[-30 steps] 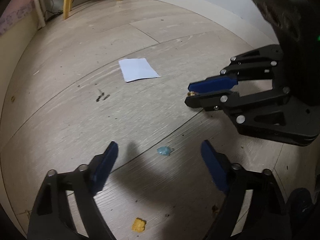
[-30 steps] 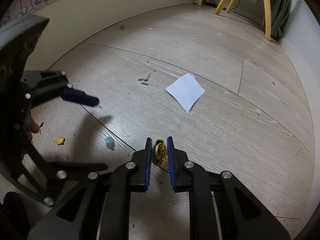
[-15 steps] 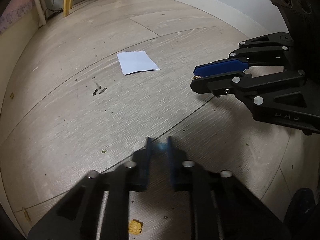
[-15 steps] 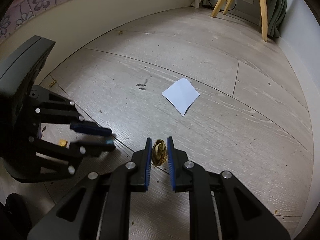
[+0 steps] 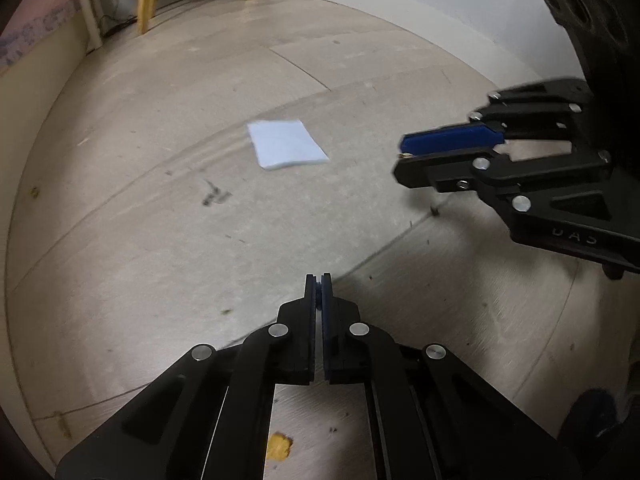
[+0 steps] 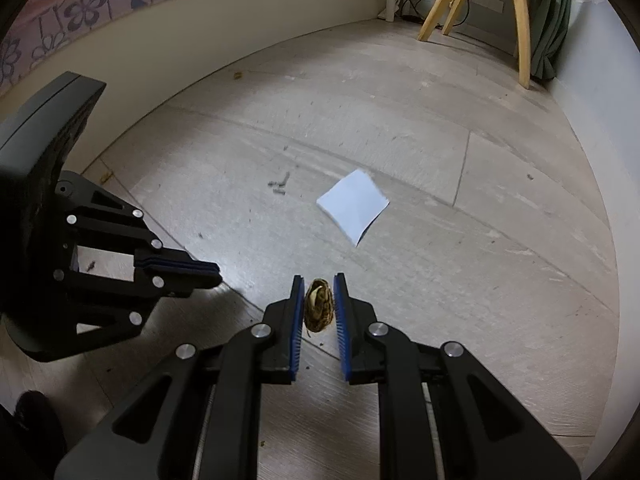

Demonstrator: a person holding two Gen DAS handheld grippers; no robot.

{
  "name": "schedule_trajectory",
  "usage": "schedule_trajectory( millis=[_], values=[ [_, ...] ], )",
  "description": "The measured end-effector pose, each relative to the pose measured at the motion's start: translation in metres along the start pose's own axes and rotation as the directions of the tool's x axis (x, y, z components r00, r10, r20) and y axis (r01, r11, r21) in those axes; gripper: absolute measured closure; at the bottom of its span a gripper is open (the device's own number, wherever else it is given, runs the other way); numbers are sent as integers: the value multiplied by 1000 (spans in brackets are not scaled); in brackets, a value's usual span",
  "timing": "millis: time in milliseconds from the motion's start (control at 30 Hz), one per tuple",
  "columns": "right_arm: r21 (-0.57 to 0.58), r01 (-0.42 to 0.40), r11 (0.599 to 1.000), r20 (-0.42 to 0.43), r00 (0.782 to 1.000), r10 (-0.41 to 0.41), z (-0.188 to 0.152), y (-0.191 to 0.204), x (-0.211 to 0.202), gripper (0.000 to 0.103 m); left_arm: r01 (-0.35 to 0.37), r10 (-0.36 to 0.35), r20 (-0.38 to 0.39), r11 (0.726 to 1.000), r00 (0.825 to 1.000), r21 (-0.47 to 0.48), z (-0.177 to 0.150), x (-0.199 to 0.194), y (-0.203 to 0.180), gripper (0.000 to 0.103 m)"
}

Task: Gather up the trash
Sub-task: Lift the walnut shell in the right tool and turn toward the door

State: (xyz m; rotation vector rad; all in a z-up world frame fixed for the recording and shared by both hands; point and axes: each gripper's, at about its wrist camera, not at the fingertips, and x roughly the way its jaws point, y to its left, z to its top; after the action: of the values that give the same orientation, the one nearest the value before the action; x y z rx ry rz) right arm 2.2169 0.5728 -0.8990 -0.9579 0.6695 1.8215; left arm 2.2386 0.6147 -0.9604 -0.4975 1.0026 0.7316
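Note:
In the left wrist view my left gripper (image 5: pixel 319 280) is shut just above the wooden floor. A small blue scrap (image 5: pixel 318 298) is pinched between its pads, with only a sliver showing. My right gripper (image 6: pixel 318 280) is shut on a crumpled brown wad (image 6: pixel 319 310), held a little above the floor. From the left wrist view the right gripper (image 5: pixel 400 158) comes in from the right, a brown tip of the wad peeking from its fingers. In the right wrist view the left gripper (image 6: pixel 216 274) sits at the left, pads together. A white paper sheet (image 5: pixel 286 149) (image 6: pixel 354 206) lies flat farther out.
An orange crumb (image 5: pixel 279 446) lies on the floor under my left gripper. Dark specks (image 6: pixel 280 184) sit left of the paper. Wooden chair legs (image 6: pixel 520 20) stand at the far wall. A flowered bed edge (image 6: pixel 120 8) runs along the left side.
My left gripper went from wide open around the blue scrap on the floor to shut on it. The right gripper kept its hold on the brown wad.

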Motion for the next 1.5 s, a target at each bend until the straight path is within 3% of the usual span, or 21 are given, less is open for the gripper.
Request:
schedule_trajectory(
  millis=[233,733,933,1133,1300,1400,1500],
  values=[
    [21,0,1000,-20,1000,1,48,7,-83,87,-15,15,8,999,1000,-42,54,-112,-2,102],
    [25,-42,999,-43,998,43,241,66,-407,87,-65,67,7,985,998,-159,193,-472,-24,102],
    [5,-15,1000,-40,999,15,300,98,-503,87,-104,117,49,970,992,-220,231,-593,-23,102],
    [-30,1,1000,-11,1000,-1,334,145,-568,87,-136,173,113,951,978,-278,236,-699,-18,102],
    [-99,-22,995,40,999,26,358,180,-602,87,-185,248,132,913,960,-364,217,-763,-9,102],
    [-162,-65,985,48,996,74,364,193,-616,87,-236,316,122,871,941,-431,199,-795,-6,102],
    [-260,-128,957,43,989,143,370,212,-627,87,-287,391,102,807,915,-516,175,-824,-7,102]
  ],
)
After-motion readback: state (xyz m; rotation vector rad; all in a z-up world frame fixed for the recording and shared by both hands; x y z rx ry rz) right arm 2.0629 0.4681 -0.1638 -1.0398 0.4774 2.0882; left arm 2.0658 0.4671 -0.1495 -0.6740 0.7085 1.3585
